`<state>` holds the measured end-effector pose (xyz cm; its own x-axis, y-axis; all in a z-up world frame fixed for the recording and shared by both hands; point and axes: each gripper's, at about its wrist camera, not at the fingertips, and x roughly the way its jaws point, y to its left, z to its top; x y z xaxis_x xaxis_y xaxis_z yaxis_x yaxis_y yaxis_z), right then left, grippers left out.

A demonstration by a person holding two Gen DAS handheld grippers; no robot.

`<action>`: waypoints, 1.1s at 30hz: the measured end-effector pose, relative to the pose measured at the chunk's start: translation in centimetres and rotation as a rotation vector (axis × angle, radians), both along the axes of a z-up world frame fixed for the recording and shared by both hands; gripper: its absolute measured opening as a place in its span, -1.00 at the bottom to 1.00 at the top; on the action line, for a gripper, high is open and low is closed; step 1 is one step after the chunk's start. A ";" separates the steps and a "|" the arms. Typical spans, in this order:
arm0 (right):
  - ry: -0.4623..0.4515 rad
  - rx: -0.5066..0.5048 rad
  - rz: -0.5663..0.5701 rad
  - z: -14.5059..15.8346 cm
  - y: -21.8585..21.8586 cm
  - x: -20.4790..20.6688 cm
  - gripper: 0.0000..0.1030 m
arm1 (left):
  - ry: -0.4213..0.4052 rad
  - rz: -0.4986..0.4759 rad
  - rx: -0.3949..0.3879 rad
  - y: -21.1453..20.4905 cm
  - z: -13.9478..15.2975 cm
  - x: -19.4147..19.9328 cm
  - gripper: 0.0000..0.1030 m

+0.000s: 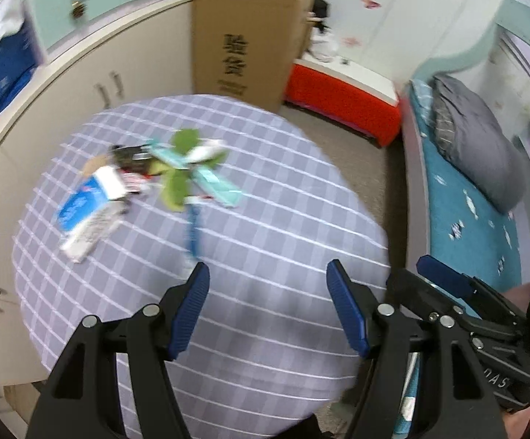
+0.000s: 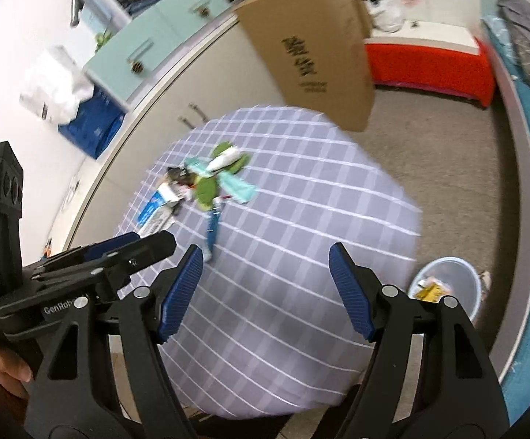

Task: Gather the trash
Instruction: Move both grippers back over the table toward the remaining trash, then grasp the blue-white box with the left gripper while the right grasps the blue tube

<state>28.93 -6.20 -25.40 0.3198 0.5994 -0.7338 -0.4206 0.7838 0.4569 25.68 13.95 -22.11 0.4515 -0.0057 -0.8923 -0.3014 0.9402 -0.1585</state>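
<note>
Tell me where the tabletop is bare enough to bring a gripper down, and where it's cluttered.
The near half of the checked tablecloth, from the blue wrapper strip toward the grippers, and the side nearer the bin are bare. The far side by the cabinets is crowded with the trash pile.

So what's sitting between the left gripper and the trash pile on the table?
Only bare checked tablecloth, seen in the left wrist view. The left gripper stands open short of the trash pile.
</note>
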 end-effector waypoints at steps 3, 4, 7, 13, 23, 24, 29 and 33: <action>0.017 -0.015 0.028 -0.7 4.4 0.2 0.37 | 0.010 0.029 0.005 4.6 -0.5 -0.4 0.27; 0.024 -0.021 0.034 -1.0 5.9 0.3 0.37 | 0.015 0.033 0.010 6.0 -0.7 -0.4 0.27; 0.044 -0.042 0.027 -2.2 9.8 0.5 0.37 | 0.038 0.040 0.022 10.6 -1.8 -0.4 0.27; 0.086 -0.097 -0.001 -4.7 14.5 1.5 0.37 | 0.113 -0.017 0.072 16.0 -5.0 0.9 0.27; 0.139 -0.253 0.012 -9.3 19.0 2.9 -0.17 | 0.238 -0.137 0.160 18.5 -9.8 2.4 0.26; 0.146 -0.263 0.014 -9.6 19.2 3.0 -0.20 | 0.243 -0.147 0.160 18.6 -10.1 2.7 0.26; 0.191 -0.253 0.028 -10.3 19.2 3.4 -0.65 | 0.279 -0.195 0.150 18.6 -11.4 3.6 -0.07; 0.223 -0.207 0.028 -10.1 18.1 3.0 -0.75 | 0.291 -0.189 0.140 18.4 -11.9 3.5 -0.44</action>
<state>31.96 11.88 -35.53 0.1227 0.4362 -0.8915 -0.3511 0.8592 0.3721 29.21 32.32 -33.99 0.1819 0.0667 -0.9811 -0.1334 0.9901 0.0426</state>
